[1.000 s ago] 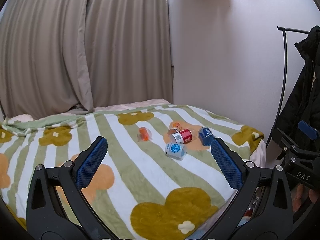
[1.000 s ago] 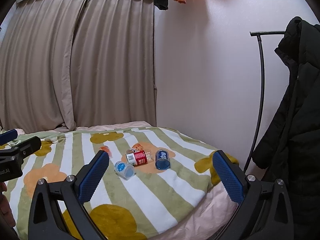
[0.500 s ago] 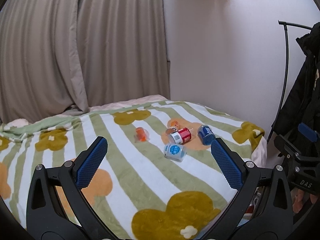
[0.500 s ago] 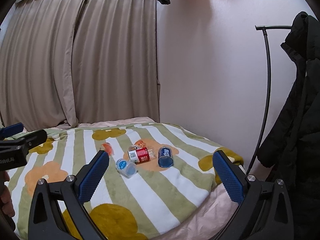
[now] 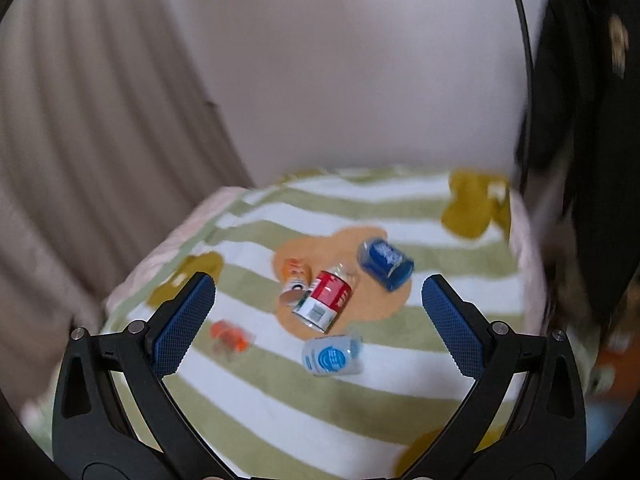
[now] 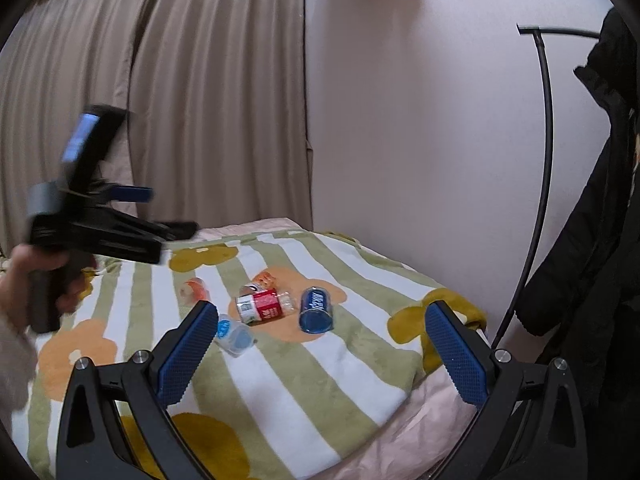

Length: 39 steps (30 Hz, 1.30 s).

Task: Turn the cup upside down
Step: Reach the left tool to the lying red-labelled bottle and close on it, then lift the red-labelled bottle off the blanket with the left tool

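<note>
Several small cups lie on their sides on a striped flower blanket (image 5: 280,400). A dark blue cup (image 5: 386,264) (image 6: 316,310), a red-and-white cup (image 5: 324,300) (image 6: 262,306), a light blue cup (image 5: 332,356) (image 6: 234,334), an orange-print cup (image 5: 294,270) (image 6: 266,278) and a clear orange cup (image 5: 230,336) (image 6: 194,288). My left gripper (image 5: 318,324) is open and empty, above the blanket, short of the cups; it also shows in the right wrist view (image 6: 160,210). My right gripper (image 6: 320,354) is open and empty, nearer than the cups.
Beige curtains (image 6: 160,100) hang behind the bed beside a pale wall. A black coat (image 6: 592,220) hangs on a curved black rack (image 6: 544,160) at the right. The blanket's edge drops off at the right over a pink sheet (image 6: 408,428).
My left gripper has swung forward, up and to the right, closer to the cups; its view is blurred. My right gripper has moved slightly closer. The cups lie as before.
</note>
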Each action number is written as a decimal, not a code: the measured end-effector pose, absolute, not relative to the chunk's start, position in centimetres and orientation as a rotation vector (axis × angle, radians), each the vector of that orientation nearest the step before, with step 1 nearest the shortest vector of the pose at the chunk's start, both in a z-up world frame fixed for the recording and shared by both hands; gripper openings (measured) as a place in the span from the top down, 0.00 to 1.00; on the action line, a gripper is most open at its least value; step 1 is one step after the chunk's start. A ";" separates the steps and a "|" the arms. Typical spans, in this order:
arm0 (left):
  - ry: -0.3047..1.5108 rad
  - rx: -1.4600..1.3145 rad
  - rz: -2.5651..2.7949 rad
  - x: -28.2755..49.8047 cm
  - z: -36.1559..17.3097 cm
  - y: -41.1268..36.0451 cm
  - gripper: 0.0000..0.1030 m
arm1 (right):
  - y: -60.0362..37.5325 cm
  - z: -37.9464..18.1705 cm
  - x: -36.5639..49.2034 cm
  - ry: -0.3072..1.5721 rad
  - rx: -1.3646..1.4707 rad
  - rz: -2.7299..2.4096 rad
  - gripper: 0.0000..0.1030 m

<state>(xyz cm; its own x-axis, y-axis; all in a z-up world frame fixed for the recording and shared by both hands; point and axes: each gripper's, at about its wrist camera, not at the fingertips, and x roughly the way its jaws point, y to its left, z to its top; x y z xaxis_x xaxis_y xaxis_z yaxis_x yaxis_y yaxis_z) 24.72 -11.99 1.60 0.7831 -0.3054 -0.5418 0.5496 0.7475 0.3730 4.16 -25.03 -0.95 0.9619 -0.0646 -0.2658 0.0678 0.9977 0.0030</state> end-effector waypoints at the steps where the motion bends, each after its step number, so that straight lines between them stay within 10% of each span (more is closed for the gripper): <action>1: 0.527 0.595 -0.521 26.9 0.3 -13.2 0.00 | -25.3 -1.2 4.8 0.278 0.015 -0.072 0.00; 15: 0.916 0.966 -0.528 43.2 -16.0 -18.4 0.12 | -28.0 -8.0 12.9 0.413 0.077 -0.062 0.00; 27: 0.964 1.044 -0.540 45.2 -19.7 -19.6 0.41 | -28.8 -10.7 14.8 0.466 0.127 -0.050 0.00; 39: 0.917 0.956 -0.503 44.0 -15.7 -19.2 0.42 | -28.6 -9.4 14.2 0.438 0.131 -0.040 0.00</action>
